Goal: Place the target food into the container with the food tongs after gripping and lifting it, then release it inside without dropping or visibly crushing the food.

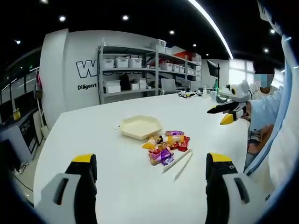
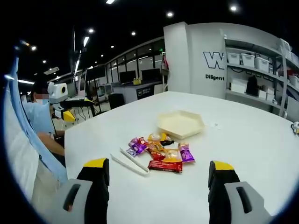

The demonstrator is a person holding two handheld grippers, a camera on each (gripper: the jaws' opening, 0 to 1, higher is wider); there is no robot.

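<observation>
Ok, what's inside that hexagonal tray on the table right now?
The cream tray looks empty in both views; its bare floor shows. The wrapped snacks lie on the table beside it, with the white tongs.

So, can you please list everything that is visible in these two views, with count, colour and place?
Table: one, white, large, under everything.
Tray: one, cream, hexagonal, empty, mid-table behind the snacks.
Snack packets: a pile, count unclear, purple, yellow, orange, red, in front of the tray.
Food tongs: one pair, white, lying on the table beside the pile.
Shelving: one unit, grey, with white bins, by the back wall.
Another gripper: one, white and black with a yellow tip, held by a person at the table's far side.
Left gripper: one, black jaws with yellow tips, open, above the table.
Right gripper: one, same colours, open, above the table.
</observation>
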